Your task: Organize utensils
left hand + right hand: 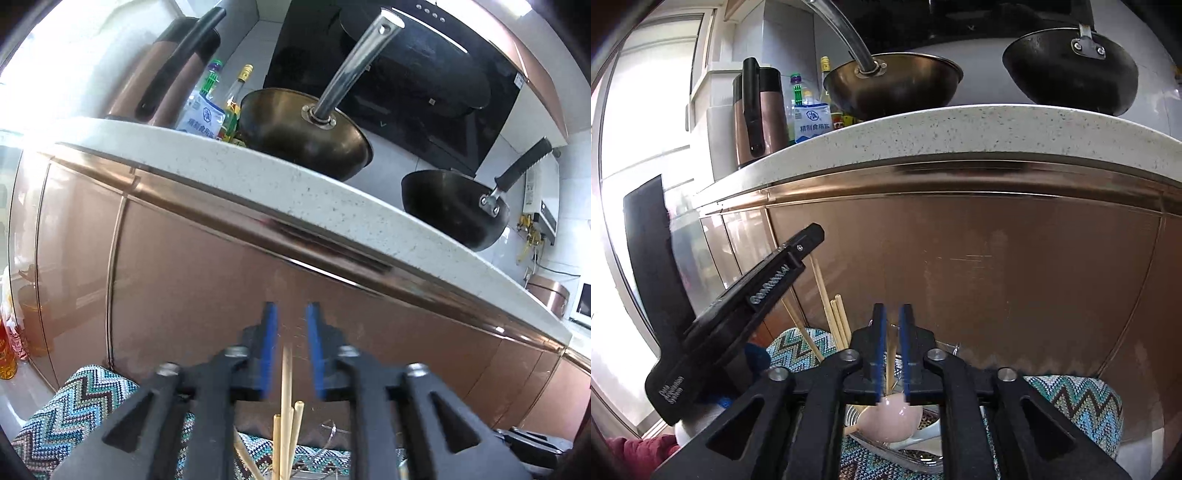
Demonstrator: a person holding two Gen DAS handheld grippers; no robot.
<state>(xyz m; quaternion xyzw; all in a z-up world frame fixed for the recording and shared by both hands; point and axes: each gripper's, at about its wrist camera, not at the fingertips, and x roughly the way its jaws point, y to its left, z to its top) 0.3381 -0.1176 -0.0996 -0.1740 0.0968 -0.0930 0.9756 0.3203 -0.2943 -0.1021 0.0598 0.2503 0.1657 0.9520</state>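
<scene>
Pale wooden chopsticks [837,325] stand bunched and leaning before a copper cabinet, beside a glossy pink spoon [892,419] lying on a tray below.

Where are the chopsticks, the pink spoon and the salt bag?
chopsticks [286,417], left wrist view, upper shaft.
pink spoon [892,419], right wrist view, bowl.
salt bag [812,123], right wrist view, printed front.

A home kitchen: woks [306,144] on a speckled countertop [295,192], range hood [406,74] above.
</scene>
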